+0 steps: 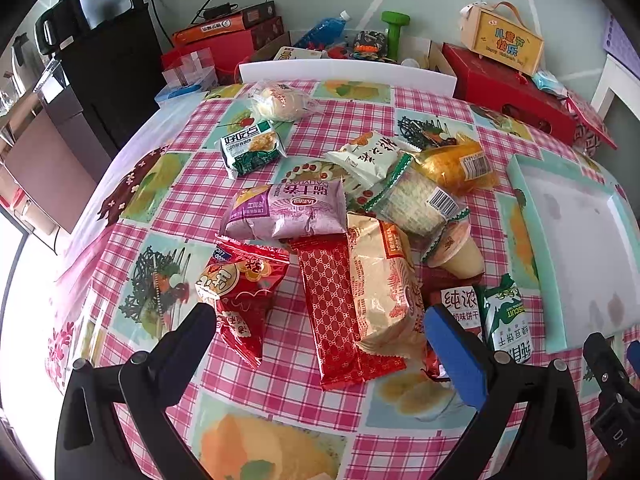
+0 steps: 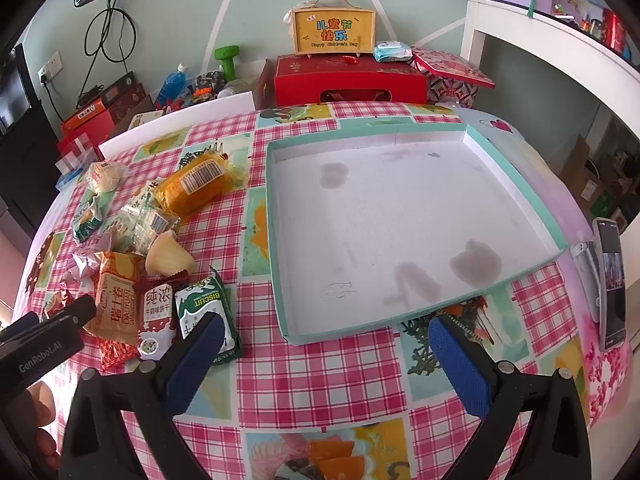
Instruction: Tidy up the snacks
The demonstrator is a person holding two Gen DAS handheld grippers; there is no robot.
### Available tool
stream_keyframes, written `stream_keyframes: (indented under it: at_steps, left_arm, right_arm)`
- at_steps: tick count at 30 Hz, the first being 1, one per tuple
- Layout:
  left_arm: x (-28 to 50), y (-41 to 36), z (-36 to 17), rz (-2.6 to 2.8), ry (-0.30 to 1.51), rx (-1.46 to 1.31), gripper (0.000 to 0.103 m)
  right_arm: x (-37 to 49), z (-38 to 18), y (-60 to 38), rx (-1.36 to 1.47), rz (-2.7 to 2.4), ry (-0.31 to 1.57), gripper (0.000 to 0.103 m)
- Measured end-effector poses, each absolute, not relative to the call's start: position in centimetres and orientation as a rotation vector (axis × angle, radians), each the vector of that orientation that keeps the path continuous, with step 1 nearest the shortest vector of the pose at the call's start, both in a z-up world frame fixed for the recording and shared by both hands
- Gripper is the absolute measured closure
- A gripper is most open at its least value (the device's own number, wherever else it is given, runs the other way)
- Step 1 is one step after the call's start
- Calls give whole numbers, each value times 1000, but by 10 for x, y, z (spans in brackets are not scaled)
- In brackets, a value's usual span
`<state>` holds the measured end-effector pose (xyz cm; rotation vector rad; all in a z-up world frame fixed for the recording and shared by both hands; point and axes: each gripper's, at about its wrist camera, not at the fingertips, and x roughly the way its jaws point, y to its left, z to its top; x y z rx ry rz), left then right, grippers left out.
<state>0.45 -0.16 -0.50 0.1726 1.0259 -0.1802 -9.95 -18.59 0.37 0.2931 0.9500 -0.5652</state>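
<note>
Snacks (image 1: 332,232) lay in a loose heap on the bench (image 1: 280,392), on its pink checked cloth, none in the tray.

Left claw (image 1: 320,340) hung over the near edge of the heap, jaws spread wide w/ nothing between the pads, tilted steeply down. Its left finger (image 1: 188,344) stood just beside a red crinkled packet (image 1: 240,292); its blue-padded right finger (image 1: 456,356) was near a red-and-white milk biscuit pack (image 1: 460,304). Between the fingers lay a long red patterned wrapper (image 1: 340,312) and a gold roll packet (image 1: 384,284), partly overlapping. Further out: pink roll packet (image 1: 288,212), green-edged clear cracker bag (image 1: 416,200), pudding cup (image 1: 456,252), orange cake bag (image 1: 456,168), green pack (image 1: 248,144), and a clear-wrapped bun (image 1: 280,100) apart at the far side.

Right claw (image 2: 324,344) also stood wide open and empty, angled down over bare cloth. Its left finger (image 2: 200,348) overlapped the green biscuit pack (image 2: 208,316) in view; contact can't be told. Right finger (image 2: 460,360) sat near the front corner of the teal-rimmed tray (image 2: 276,240), which was white inside w/ faint stains and held no snacks. Tray lay to the right of the heap, apart from it. A phone (image 2: 612,280) stood at the bench's right edge. Red box (image 2: 348,80) and a yellow gift case (image 2: 334,32) sat beyond the bench by the wall.
</note>
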Motion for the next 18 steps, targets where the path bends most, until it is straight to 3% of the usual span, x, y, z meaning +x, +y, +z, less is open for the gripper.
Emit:
stream_keyframes:
  at_steps: [18]
  left_arm:
    - [5, -2, -7, -207, 1026, 176, 0]
  right_arm:
    - [-100, 4, -188, 305, -564, 950, 0]
